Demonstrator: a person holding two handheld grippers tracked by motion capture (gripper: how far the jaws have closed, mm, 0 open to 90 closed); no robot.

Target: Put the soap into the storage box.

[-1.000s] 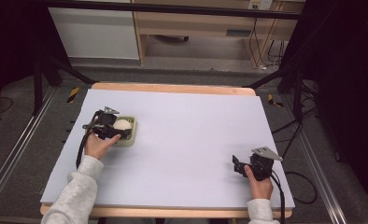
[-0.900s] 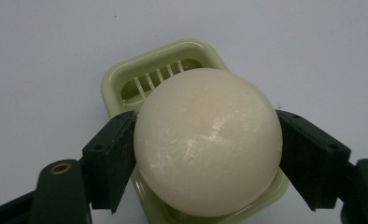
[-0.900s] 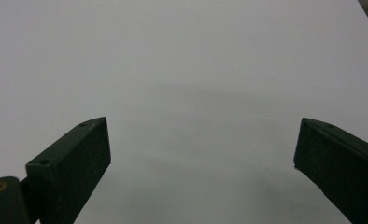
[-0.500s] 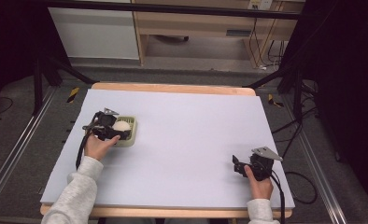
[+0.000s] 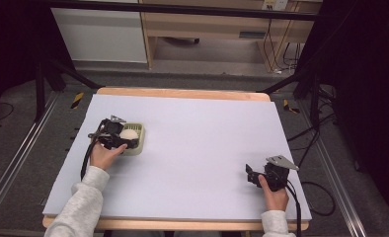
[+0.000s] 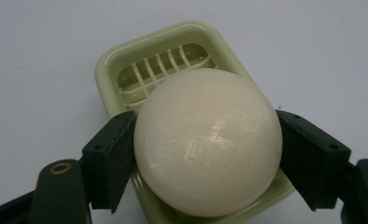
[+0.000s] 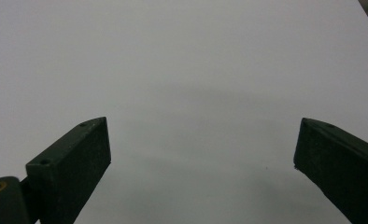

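Observation:
A cream round soap ball (image 6: 208,142) sits over a pale green slatted soap dish (image 6: 126,60). My left gripper (image 6: 205,163) has its jaws pressed on both sides of the ball, shut on it. In the high view the dish (image 5: 139,133) lies at the table's left, with the ball (image 5: 129,134) and the left gripper (image 5: 121,138) over it. My right gripper (image 5: 249,175) rests near the front right of the table; its jaws stand wide apart in the right gripper view (image 7: 203,158), open with nothing between them.
A white sheet (image 5: 197,133) covers the wooden table. Black cables trail from both grippers. Behind the table stand a wooden bench (image 5: 217,29) and a white cabinet (image 5: 98,34); metal rails run along the floor on both sides.

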